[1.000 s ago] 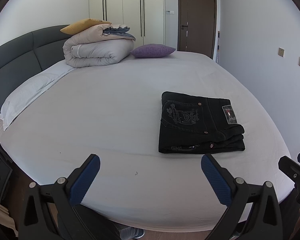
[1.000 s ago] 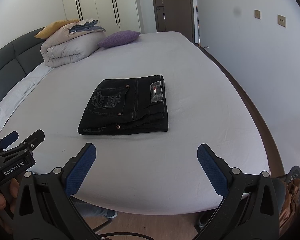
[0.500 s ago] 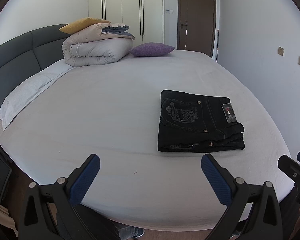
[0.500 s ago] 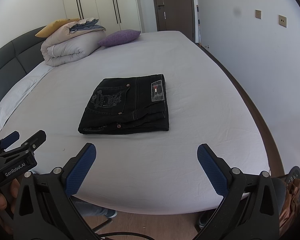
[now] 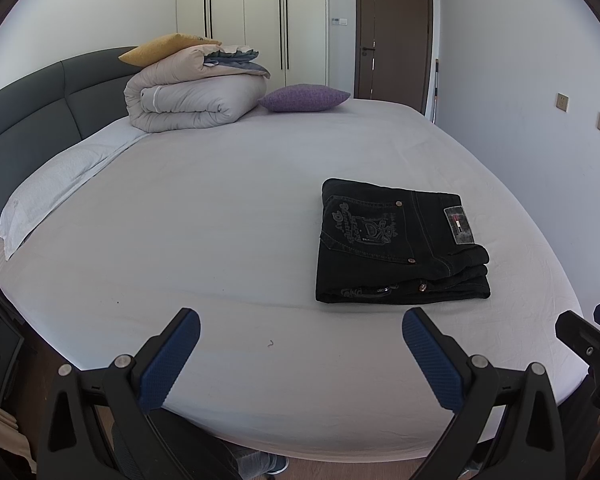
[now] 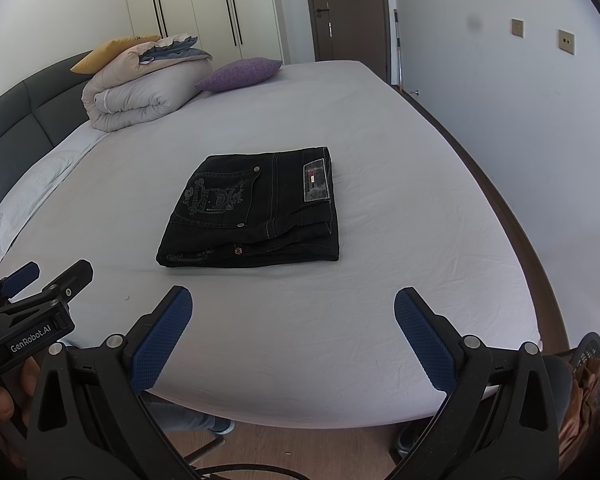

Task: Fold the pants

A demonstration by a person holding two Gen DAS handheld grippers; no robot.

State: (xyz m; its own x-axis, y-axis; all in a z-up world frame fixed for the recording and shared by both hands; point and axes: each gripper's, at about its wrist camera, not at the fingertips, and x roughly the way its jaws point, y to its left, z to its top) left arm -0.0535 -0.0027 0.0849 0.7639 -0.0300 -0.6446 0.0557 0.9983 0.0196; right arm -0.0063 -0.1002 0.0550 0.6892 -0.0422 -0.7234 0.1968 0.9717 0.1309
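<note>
At the far left corner of the bed, by the headboard, we see a rolled duvet with a purple cushion just beside it, well apart from our work. Our left gripper hovers over the bed's near edge with its fingers spread wide and nothing between them. Right of it, toward the near right corner of the bed, lie the black pants, already folded into a compact rectangle, back pocket and waistband patch facing up. Our right gripper also stands wide and empty above the near edge, with the pants ahead of it and slightly to its left.

We judge the folding essentially done. The denim looks thick and fairly heavy, soft but with enough body to hold its creases; it should not slip on the sheet. If we must shift or tidy the stack, we would pinch through all layers at the two near corners, since gripping only the top layer would peel the fold open.
</note>
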